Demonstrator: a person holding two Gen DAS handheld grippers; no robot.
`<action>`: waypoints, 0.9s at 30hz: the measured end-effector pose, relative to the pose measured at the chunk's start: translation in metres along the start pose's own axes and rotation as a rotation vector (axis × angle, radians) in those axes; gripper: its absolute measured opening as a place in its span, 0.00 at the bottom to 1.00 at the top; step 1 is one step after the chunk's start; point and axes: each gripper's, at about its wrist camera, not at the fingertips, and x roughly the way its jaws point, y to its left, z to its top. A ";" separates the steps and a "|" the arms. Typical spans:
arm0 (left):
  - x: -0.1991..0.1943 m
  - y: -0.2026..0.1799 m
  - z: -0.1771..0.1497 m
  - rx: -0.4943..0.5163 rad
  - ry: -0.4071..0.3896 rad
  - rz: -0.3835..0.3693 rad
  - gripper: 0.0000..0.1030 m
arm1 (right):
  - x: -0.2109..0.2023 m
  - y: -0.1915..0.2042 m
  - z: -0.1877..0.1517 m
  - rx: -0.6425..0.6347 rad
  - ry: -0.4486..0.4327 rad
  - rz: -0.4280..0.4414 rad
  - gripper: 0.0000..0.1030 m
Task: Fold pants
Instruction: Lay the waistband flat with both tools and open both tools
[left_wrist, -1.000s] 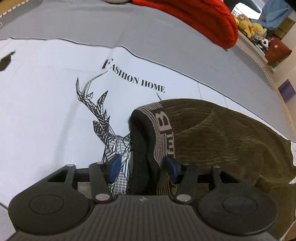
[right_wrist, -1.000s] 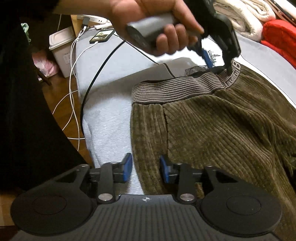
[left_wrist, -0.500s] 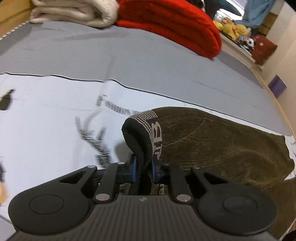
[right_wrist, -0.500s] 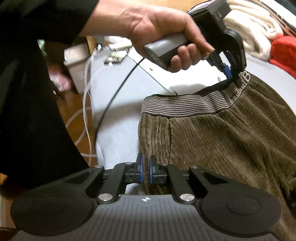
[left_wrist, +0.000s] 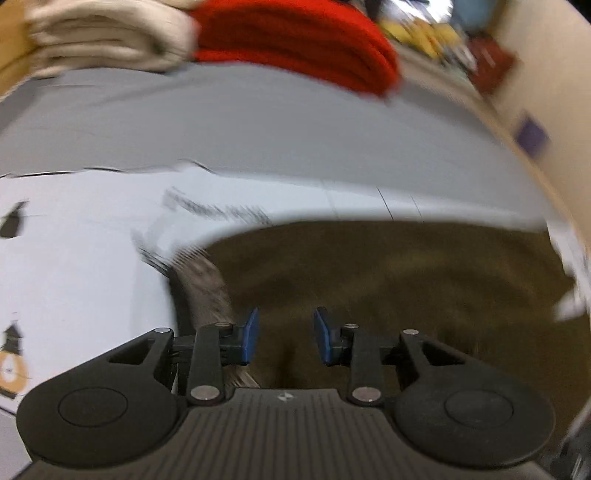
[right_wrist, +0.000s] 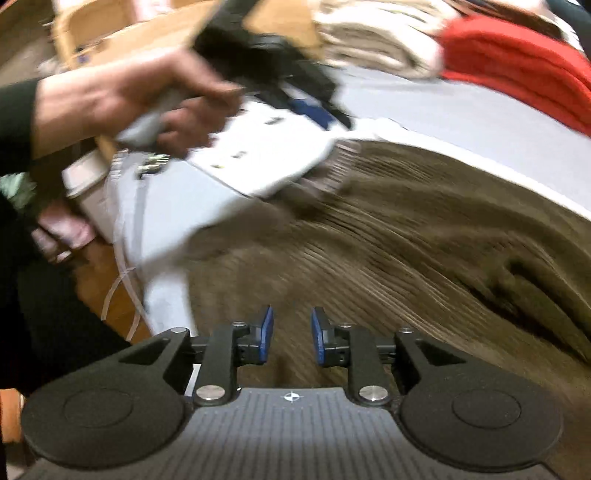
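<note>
Brown corduroy pants lie spread on a white printed sheet. Their striped waistband is at the left. My left gripper hovers over the waist end; its jaws are opening, the blue pads are apart and pinch nothing. The right wrist view shows the pants running to the right. There my right gripper is just above the cloth, its jaws opening too, with no fabric held. A hand holds the left gripper above the waistband. Both views are blurred.
A folded red blanket and a cream one lie at the far side of the grey bed cover. Cables hang over the bed's left edge above a wooden floor. A dark sleeve fills the left.
Half a second ago both grippers were shut on the pants' waist end. Both have since opened and let go. The left gripper has lifted, and the waistband now lies flatter.
</note>
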 end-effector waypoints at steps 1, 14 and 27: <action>0.009 -0.008 -0.008 0.053 0.047 -0.012 0.36 | -0.003 -0.008 -0.004 0.024 0.015 -0.027 0.23; 0.016 -0.048 -0.039 0.099 0.246 0.124 0.36 | -0.033 -0.061 -0.049 0.165 0.145 -0.216 0.27; -0.024 -0.095 -0.090 0.213 0.330 0.158 0.48 | -0.042 -0.064 -0.078 0.151 0.202 -0.282 0.33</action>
